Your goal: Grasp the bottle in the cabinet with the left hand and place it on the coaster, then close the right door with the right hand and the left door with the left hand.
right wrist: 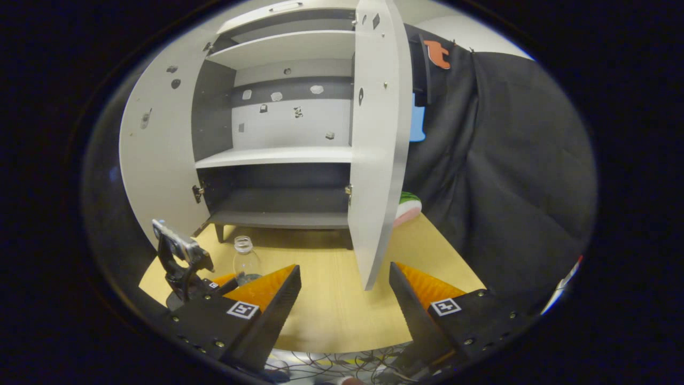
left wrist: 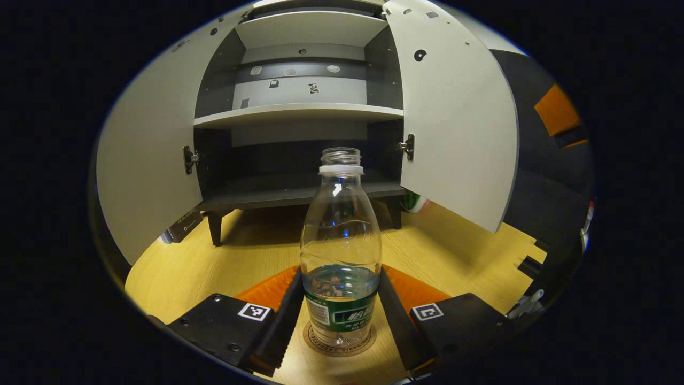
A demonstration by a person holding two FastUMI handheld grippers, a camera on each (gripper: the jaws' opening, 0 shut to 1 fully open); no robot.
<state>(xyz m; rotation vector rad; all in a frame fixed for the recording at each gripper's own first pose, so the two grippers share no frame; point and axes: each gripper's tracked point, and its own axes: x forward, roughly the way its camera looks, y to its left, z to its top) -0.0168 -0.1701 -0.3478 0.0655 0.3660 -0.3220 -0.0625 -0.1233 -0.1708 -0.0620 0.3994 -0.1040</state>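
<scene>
Bottle point(left wrist: 341, 251) stands upright on the coaster point(left wrist: 340, 342), long axis vertical, open neck up, no cap, label band low on the body w/ a bit of water at the bottom. Coaster is a round disc flat on the table point(left wrist: 176, 267), its rim peeking out under the bottle base.

My left gripper point(left wrist: 340, 315) has a finger each side of the bottle at label height, both looking in contact w/ it, so I read it as clenched on the bottle. In the right gripper view the left gripper point(right wrist: 184, 267) sits low left w/ the bottle point(right wrist: 246, 262) just beside it.

My right gripper point(right wrist: 344, 299) is spread wide, nothing between the fingers, hanging over the table point(right wrist: 331, 310) in front of the right door point(right wrist: 377, 144).

Cabinet point(left wrist: 299, 112) stands on short legs at the table's far side, both doors swung open: left door point(left wrist: 147, 160) and right door point(left wrist: 459, 123). Shelves inside bare apart from small marks on the back panel. Black cloth point(right wrist: 497, 176) hangs to the right. Cables point(right wrist: 320, 366) lie at the table's near edge.
</scene>
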